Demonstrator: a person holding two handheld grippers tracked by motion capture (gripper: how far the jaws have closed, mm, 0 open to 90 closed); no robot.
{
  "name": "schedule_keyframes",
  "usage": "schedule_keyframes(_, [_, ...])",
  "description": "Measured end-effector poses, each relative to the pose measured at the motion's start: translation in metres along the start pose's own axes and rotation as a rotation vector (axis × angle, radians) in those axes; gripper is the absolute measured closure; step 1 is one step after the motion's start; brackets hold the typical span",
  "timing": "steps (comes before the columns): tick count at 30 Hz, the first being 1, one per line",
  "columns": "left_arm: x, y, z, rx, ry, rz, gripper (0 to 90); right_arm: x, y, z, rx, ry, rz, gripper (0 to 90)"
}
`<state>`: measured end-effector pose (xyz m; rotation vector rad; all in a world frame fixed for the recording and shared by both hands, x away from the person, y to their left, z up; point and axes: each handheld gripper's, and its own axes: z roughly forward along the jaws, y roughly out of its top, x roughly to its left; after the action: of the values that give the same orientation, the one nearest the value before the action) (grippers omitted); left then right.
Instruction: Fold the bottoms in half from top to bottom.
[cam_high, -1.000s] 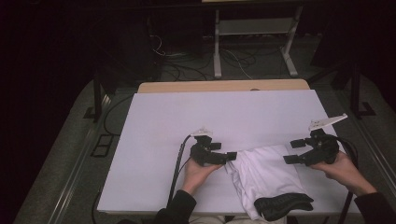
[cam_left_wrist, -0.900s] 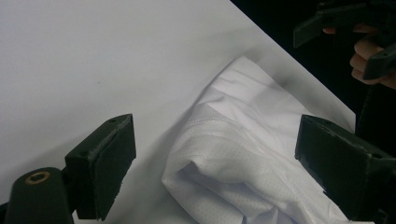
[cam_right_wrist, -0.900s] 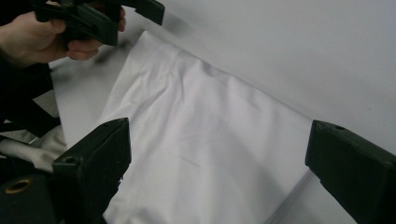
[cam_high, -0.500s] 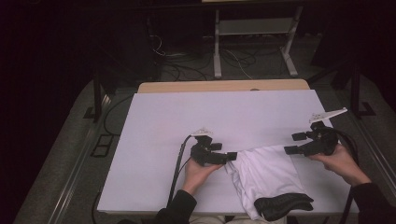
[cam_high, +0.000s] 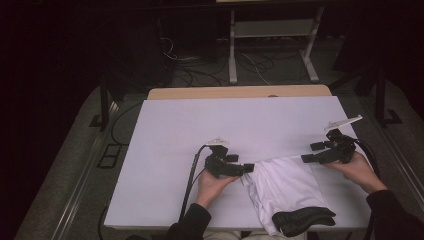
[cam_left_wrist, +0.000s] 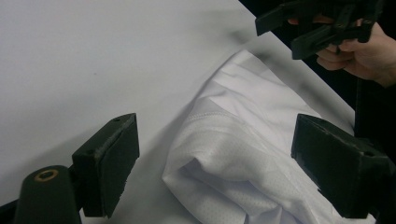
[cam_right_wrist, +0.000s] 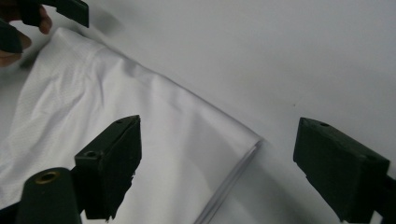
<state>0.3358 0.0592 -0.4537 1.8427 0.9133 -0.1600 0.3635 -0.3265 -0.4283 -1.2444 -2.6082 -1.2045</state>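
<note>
A white garment lies at the table's near right, with a black band at its near end. My left gripper rests at the garment's far left corner. In the left gripper view a bunched fold of the garment lies between the open jaws of the left gripper, and the pads do not press on it. My right gripper is at the far right corner. Its jaws have just been closing, and in the right gripper view the right gripper stands open over the flat garment.
A white sheet covers the table, with a strip of bare wood at its far edge. Beyond the table, cables and a metal stand sit on the dark floor. A black cable trails from the left gripper toward the near edge.
The right gripper has shifted a little farther across the table and down, to the garment's far right corner. The left gripper has stayed in place.
</note>
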Motion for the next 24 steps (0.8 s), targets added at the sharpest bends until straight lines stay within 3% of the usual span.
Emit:
schedule_keyframes(10, [0.003, -0.001, 0.003, 0.023, -0.007, -0.017, 20.6, -0.011, -0.001, 0.015, 0.036, 0.028, 0.003, 35.1])
schedule_keyframes(19, [0.004, -0.003, 0.007, 0.044, -0.003, -0.004, 28.6, -0.013, -0.003, 0.022, 0.061, 0.011, 0.0, 45.9])
schedule_keyframes(24, [0.004, -0.005, 0.011, 0.066, 0.007, 0.005, 39.8, -0.012, -0.003, 0.023, 0.062, -0.014, -0.004, 52.4])
